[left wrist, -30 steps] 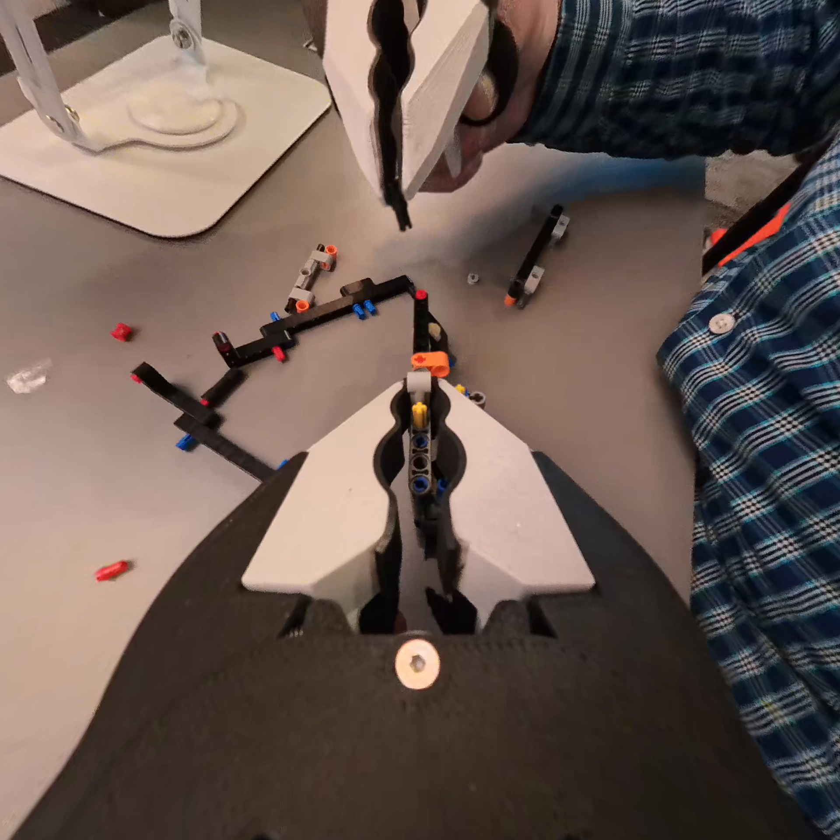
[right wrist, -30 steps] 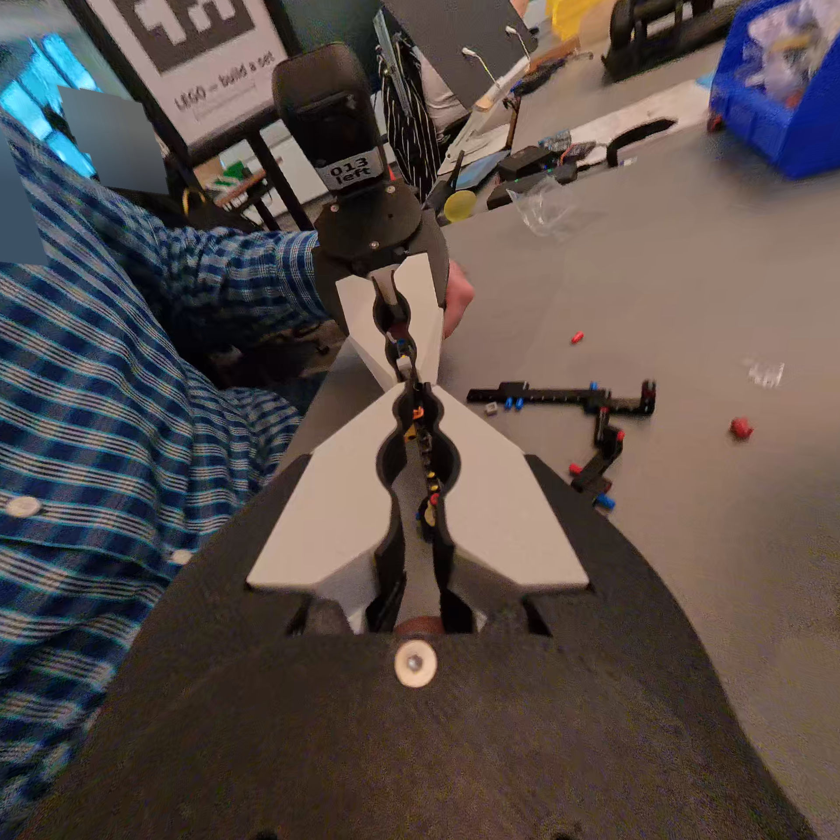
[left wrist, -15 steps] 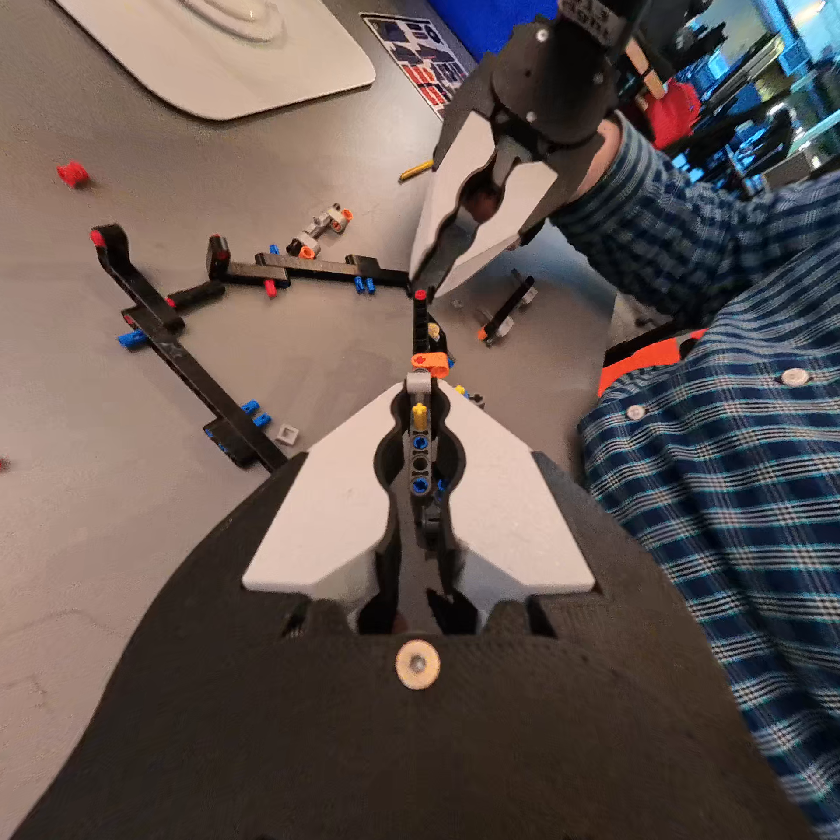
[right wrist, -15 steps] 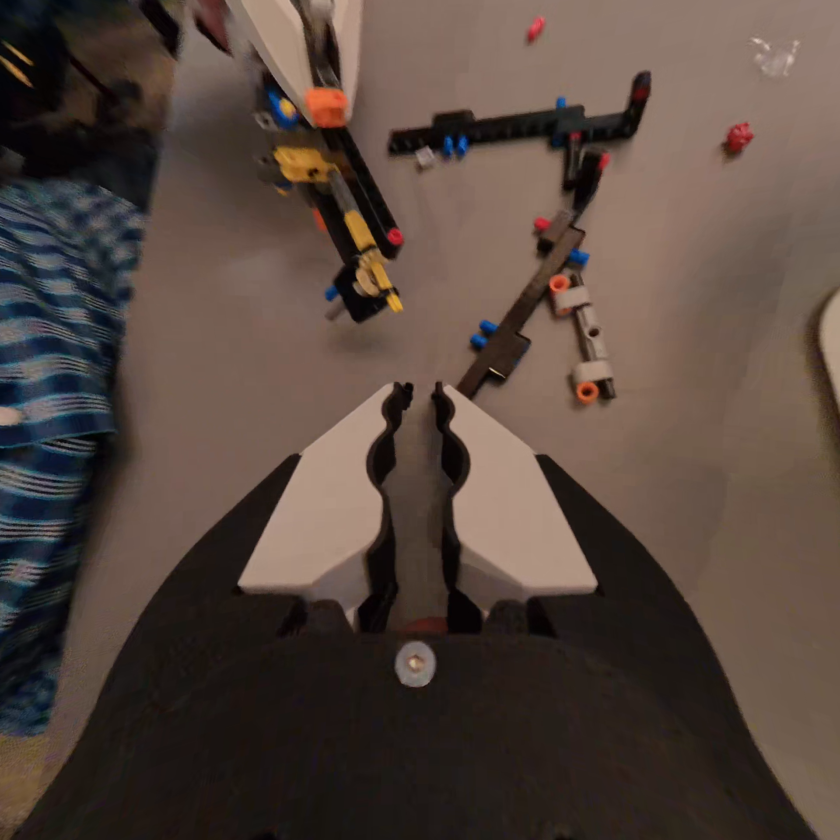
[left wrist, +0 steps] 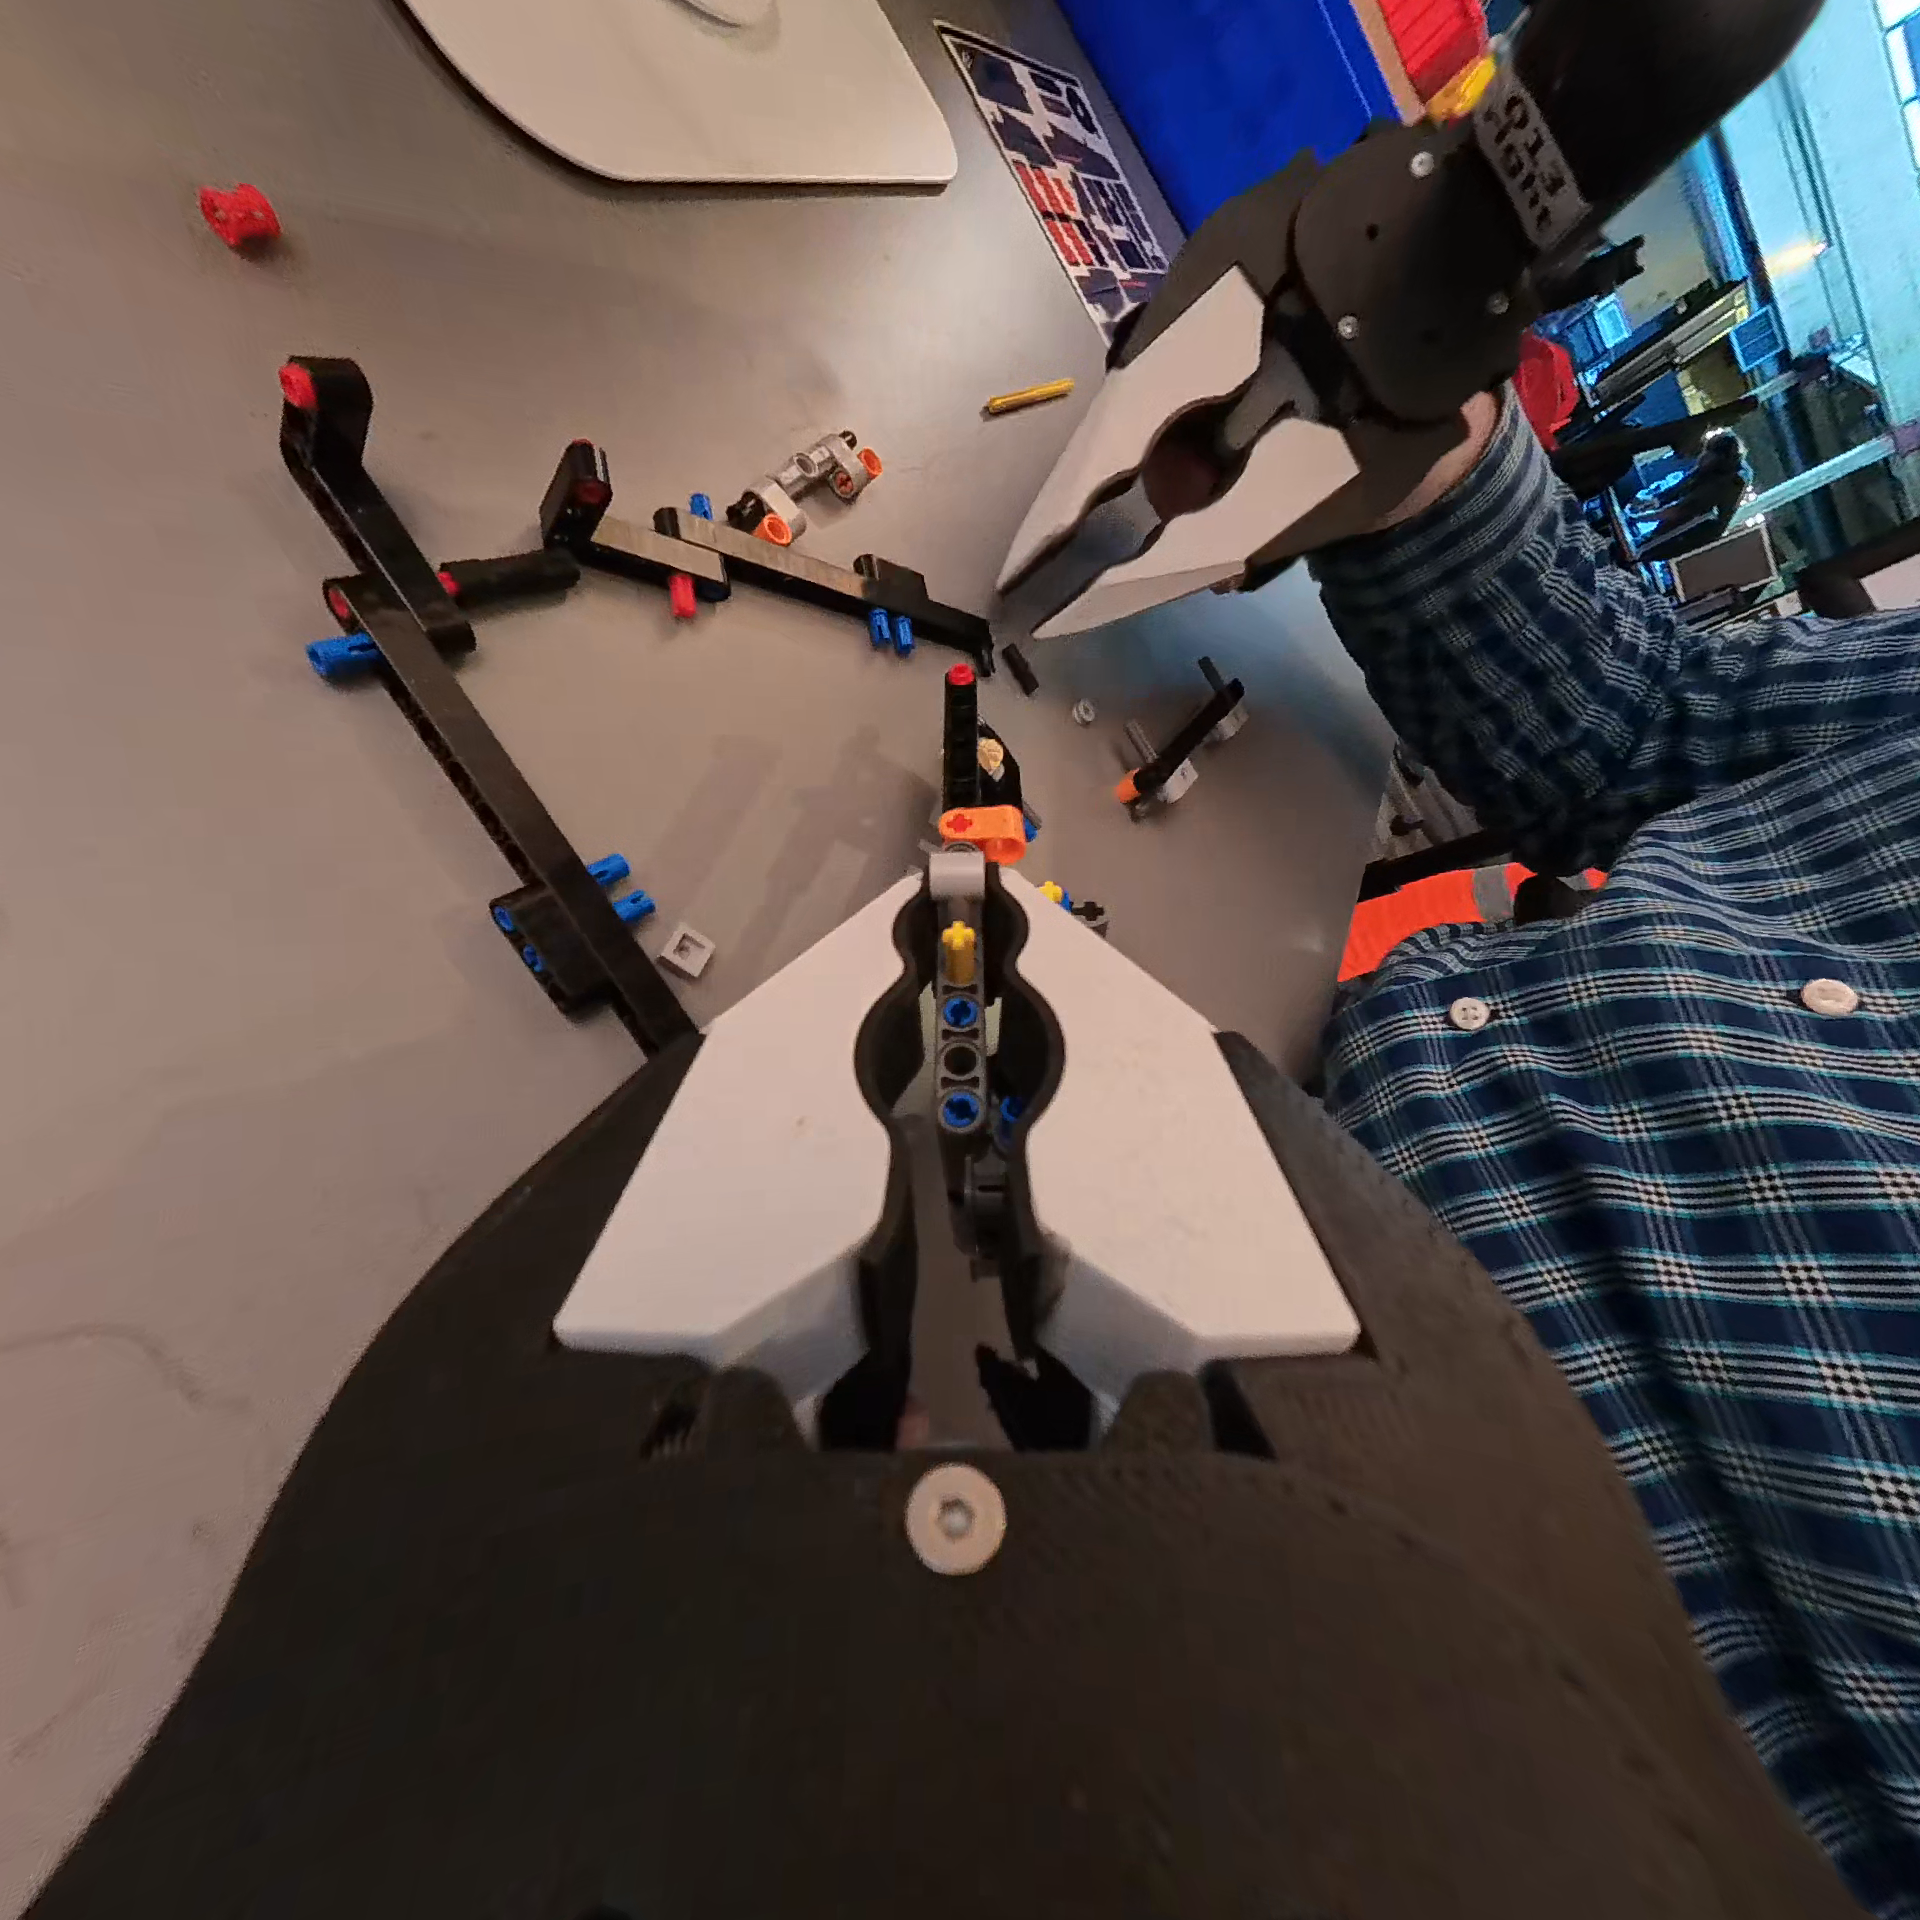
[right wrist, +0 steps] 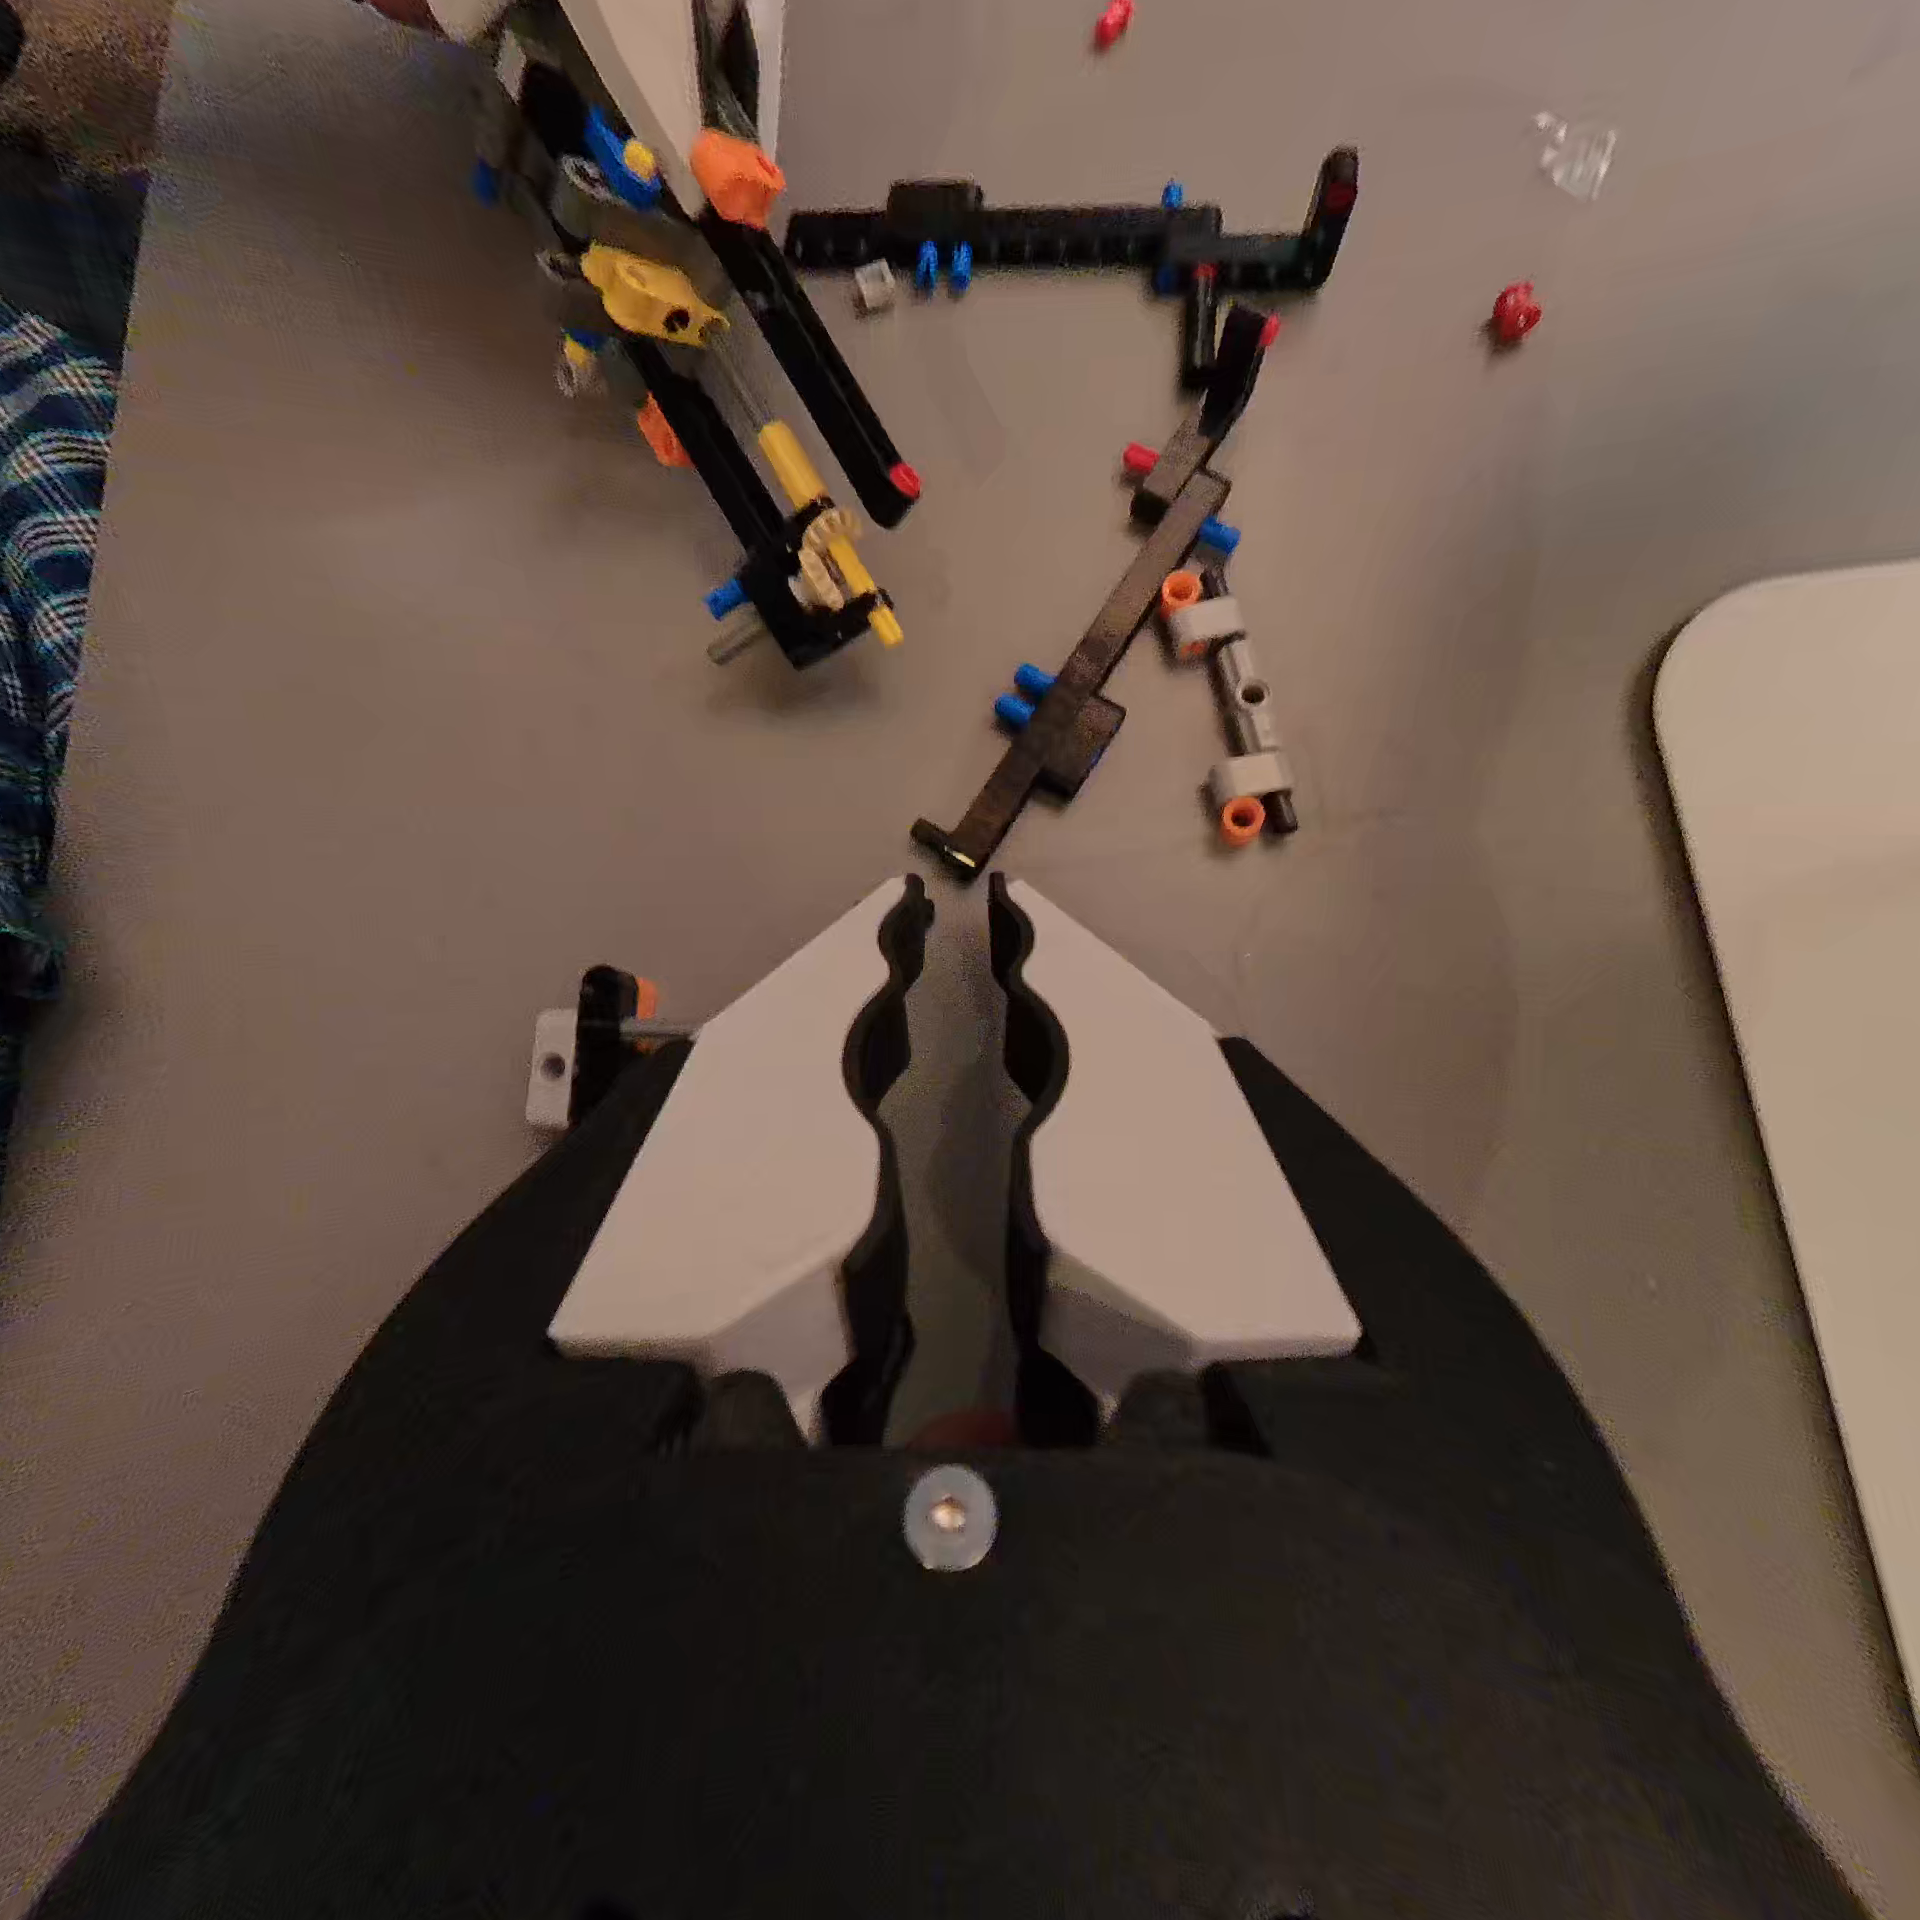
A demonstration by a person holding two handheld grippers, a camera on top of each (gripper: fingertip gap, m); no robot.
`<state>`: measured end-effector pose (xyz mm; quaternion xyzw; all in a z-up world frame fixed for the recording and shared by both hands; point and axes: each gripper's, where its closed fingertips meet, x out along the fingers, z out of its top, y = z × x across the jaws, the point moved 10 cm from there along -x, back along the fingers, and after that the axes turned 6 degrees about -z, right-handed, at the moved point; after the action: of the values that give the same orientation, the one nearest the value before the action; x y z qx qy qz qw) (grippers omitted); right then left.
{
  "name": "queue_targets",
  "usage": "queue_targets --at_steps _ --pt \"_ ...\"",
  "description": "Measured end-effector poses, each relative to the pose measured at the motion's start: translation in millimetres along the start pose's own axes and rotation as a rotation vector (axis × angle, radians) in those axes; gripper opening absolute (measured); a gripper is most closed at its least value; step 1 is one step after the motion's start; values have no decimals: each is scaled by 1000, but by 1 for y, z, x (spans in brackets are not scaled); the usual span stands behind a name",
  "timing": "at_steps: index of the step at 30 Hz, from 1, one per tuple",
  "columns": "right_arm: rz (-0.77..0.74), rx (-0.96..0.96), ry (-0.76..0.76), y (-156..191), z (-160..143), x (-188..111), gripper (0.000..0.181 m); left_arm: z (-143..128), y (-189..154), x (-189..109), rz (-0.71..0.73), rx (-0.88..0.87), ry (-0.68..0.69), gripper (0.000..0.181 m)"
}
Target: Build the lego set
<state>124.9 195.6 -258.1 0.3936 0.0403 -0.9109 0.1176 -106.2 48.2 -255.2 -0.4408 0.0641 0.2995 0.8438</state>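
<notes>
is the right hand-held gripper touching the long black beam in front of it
Apart. The right wrist view shows the open right hand-held gripper short of the black beam, grey table visible between its fingertips and the beam's near end.

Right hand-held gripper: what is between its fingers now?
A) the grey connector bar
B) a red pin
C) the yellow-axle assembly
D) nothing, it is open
D: the right hand-held gripper shows only bare table through the gap between its fingers, its tips just short of the end of the long black beam.
</notes>
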Motion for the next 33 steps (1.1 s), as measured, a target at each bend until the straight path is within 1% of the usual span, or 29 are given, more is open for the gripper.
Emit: queue_targets --at_steps 1,3,5,8,10,12,14,16,18,21,25,27,30,33 --pt "3 3 5 -1 -2 0 11 0 0 0 -1 -2 -1 6" --pt "-1 20 -36 -3 -1 -4 14 0 -1 1 0 -2 -5 6" --pt "-16 8 -75 -1 7 -11 17 1 -4 1 7 11 -13 6" --pt "-14 -33 -158 10 31 -17 23 4 -10 5 26 48 -21 6" --pt "-9 -56 -201 22 52 -12 32 5 -14 9 54 79 -10 6" --pt "-16 -70 -196 30 67 1 36 8 -19 12 59 95 -20 5" --pt "8 -51 -199 33 76 15 37 12 -24 13 67 115 -22 6" --pt "11 -45 -180 33 80 24 36 14 -29 13 97 158 -17 6" --pt "41 -4 -181 31 82 28 24 15 -33 14 136 201 4 5" --pt "107 83 -209 26 82 27 23 16 -37 16 179 253 29 6" --pt "161 146 -218 23 81 26 23 18 -42 19 224 312 52 6" --pt "165 138 -213 24 81 27 16 19 -45 19 257 344 62 6" --pt "175 126 -209 24 80 28 14 19 -47 20 282 373 83 6" --pt "196 85 -197 24 81 26 13 19 -49 21 270 383 97 6"
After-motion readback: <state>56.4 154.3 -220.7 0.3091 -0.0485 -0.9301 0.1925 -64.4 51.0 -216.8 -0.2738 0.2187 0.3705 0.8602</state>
